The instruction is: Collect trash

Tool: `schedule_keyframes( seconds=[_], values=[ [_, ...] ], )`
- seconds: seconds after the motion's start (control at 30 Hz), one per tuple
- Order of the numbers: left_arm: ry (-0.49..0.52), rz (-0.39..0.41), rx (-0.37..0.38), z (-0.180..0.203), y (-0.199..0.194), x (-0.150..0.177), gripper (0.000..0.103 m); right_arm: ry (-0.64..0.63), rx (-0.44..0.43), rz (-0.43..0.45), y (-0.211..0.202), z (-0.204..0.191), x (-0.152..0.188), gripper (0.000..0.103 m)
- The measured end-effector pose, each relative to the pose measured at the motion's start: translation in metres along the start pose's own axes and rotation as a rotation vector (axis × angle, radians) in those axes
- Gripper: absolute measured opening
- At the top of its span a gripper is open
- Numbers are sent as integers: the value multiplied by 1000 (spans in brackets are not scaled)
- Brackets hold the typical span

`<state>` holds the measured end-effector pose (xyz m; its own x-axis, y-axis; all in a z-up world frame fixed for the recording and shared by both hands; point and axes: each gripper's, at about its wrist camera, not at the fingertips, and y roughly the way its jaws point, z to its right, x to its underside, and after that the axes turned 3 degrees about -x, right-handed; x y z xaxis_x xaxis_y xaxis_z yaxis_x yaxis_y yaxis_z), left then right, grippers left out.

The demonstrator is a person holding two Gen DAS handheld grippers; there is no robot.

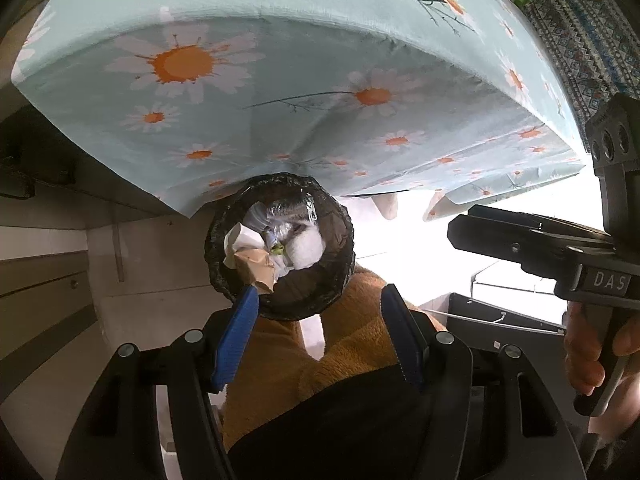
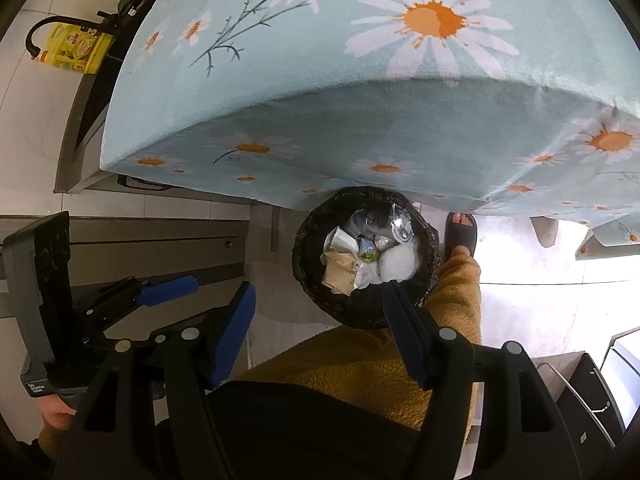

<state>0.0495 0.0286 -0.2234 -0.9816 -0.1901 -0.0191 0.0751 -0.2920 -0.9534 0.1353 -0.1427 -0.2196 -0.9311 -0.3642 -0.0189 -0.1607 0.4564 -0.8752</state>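
A round trash bin (image 1: 344,240) with a black liner stands on the floor under the table edge; it also shows in the right wrist view (image 2: 308,280). It holds crumpled white paper (image 1: 244,240), a brown paper piece (image 1: 258,272), clear plastic and white tissue (image 2: 396,264). My left gripper (image 1: 320,304) hangs open and empty above the bin's near rim. My right gripper (image 2: 320,304) is open and empty above the bin's near left side. Each gripper shows in the other's view: the right one (image 1: 520,240), the left one (image 2: 160,288).
A table with a light-blue daisy cloth (image 1: 280,80) overhangs the bin (image 2: 360,100). My leg in orange fleece (image 2: 400,360) and a foot in a dark slipper (image 2: 460,232) stand by the bin. A yellow oil bottle (image 2: 76,48) lies at upper left. Grey cabinets (image 1: 48,280) are to the left.
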Motion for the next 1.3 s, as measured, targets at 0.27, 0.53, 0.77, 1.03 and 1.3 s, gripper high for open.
schedule_keyframes(
  seconds=[0.27,0.53,0.77,1.03,1.3],
  values=[
    [13,34,-5,1,-17,5,62,-4,17,50,-23,-10,10,66],
    [24,97,12,19,-41,6,62,-37,19,91,-51,-12,20,66],
    [19,152,-29,40,-62,11,62,-90,14,146,-82,-12,27,66],
    [8,240,-81,68,-95,25,62,-165,20,239,-127,-9,49,70],
    [19,376,-123,84,-140,37,68,-223,78,352,-173,-1,64,71]
  ],
)
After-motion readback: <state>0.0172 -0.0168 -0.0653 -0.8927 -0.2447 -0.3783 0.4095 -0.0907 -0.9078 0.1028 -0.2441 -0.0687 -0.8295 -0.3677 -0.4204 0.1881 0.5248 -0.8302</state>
